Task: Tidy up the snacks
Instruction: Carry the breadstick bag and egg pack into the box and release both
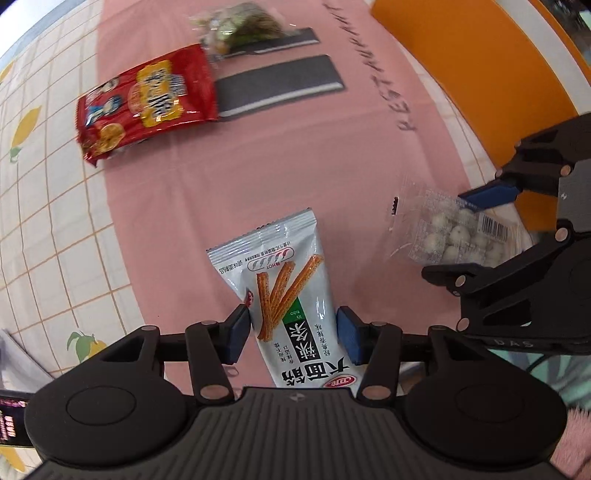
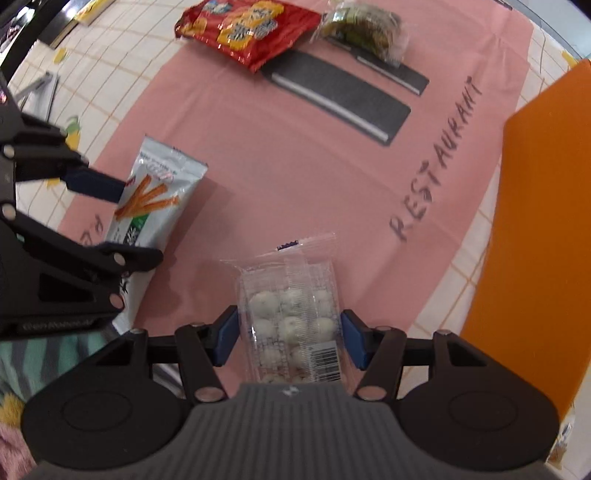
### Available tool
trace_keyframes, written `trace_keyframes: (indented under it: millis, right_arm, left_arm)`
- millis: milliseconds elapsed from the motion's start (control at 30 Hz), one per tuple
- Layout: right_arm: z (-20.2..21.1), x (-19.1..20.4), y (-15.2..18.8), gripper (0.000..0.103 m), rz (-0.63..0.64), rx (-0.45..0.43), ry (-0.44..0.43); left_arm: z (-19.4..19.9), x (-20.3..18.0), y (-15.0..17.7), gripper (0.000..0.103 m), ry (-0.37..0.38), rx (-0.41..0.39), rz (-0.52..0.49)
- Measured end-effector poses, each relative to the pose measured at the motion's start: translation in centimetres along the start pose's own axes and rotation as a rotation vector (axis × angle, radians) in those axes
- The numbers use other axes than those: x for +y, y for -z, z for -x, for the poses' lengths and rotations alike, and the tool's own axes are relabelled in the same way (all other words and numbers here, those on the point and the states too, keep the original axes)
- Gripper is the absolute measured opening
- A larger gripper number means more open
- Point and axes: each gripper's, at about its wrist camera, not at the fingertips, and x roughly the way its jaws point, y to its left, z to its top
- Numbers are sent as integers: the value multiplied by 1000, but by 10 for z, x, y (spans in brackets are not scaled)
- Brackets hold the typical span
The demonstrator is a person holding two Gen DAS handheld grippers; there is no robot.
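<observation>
Your left gripper is clamped on the silver spicy-stick packet, blue pads pressed against both its sides. Your right gripper holds the clear pack of white balls between its pads the same way. Ahead of both tongs, on the pink mat, lie the red snack bag and a blurred, greenish bag, probably candies.
</observation>
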Motion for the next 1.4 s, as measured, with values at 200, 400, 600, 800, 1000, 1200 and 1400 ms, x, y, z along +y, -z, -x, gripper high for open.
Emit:
trace_keyframes:
  millis: [200, 400, 600, 800, 1000, 1200, 1400]
  right_arm:
    - [23, 1, 27, 57, 53, 30, -4]
    - [52, -2, 54, 57, 86, 34, 4]
    - [96, -9, 85, 57, 122, 14, 20]
    - [135, -30, 104, 57, 131, -16, 108]
    - [151, -73, 107, 57, 95, -47, 212]
    - [142, -115, 104, 57, 75, -69, 223]
    - [127, -139, 99, 57, 80, -56, 238]
  left_arm:
    - [12, -29, -4, 57, -18, 84, -130]
    - [35, -71, -10, 57, -44, 110, -271]
    - [61, -120, -20, 57, -71, 108, -421]
    - [88, -155, -42, 57, -103, 68, -524]
    - [94, -180, -80, 57, -111, 33, -564]
    - [90, -194, -118, 56, -109, 14, -574]
    - [97, -207, -163, 56, -109, -35, -572]
